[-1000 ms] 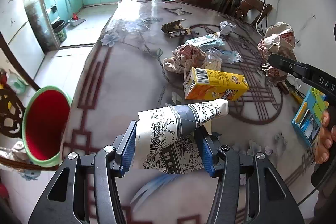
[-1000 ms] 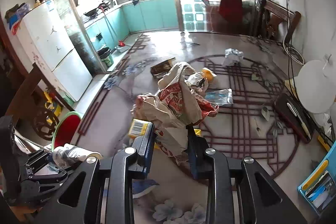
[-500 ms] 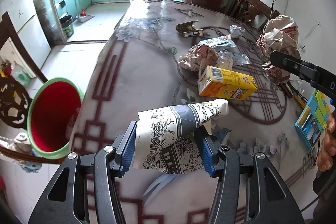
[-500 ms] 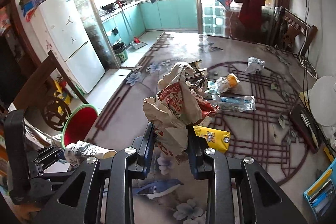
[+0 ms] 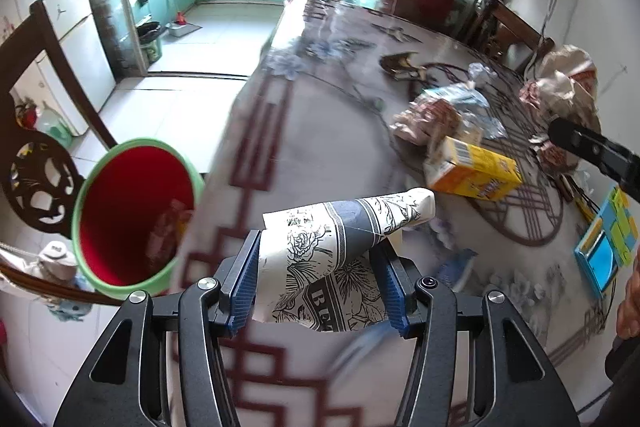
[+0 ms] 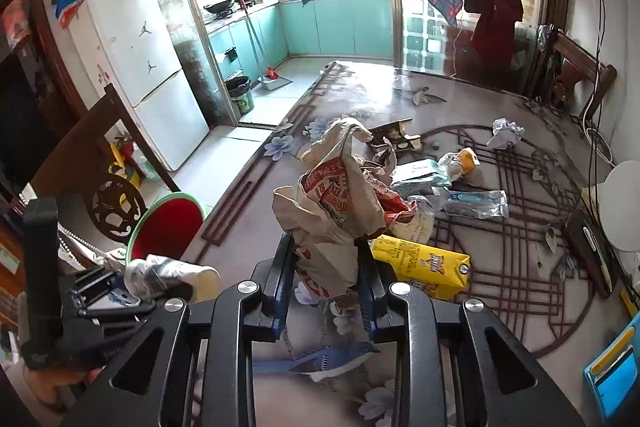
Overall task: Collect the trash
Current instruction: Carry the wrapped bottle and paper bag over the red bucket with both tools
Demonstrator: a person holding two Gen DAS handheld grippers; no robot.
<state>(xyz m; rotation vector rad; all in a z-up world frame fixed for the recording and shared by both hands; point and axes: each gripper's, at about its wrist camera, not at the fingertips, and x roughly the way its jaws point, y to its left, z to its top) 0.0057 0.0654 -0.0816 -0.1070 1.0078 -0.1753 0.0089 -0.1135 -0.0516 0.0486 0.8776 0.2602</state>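
Left wrist – L gripper (image 5: pixel 320 287) pinching paper cup (image 5: pixel 340 247) betw jaws, R gripper (image 6: pixel 326 287) clamping crumpled bag (image 6: pixel 340 211)

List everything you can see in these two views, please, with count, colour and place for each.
paper cup: 1, white with dark blue floral print, crushed, in the left gripper.
paper bag: 1, brown with red print, crumpled, in the right gripper.
bin: 1, green rim, red inside, on the floor beside the table edge.
carton: 1, yellow, lying on the table.
table: 1, patterned top with dark red lines.
foil ball: 1, silver, far side of the table.
plastic wrappers: several, clear and pale blue, mid-table.
fridge: 1, white, by the kitchen.
left gripper: 1, black with blue pads.
right gripper: 1, black with blue pads.
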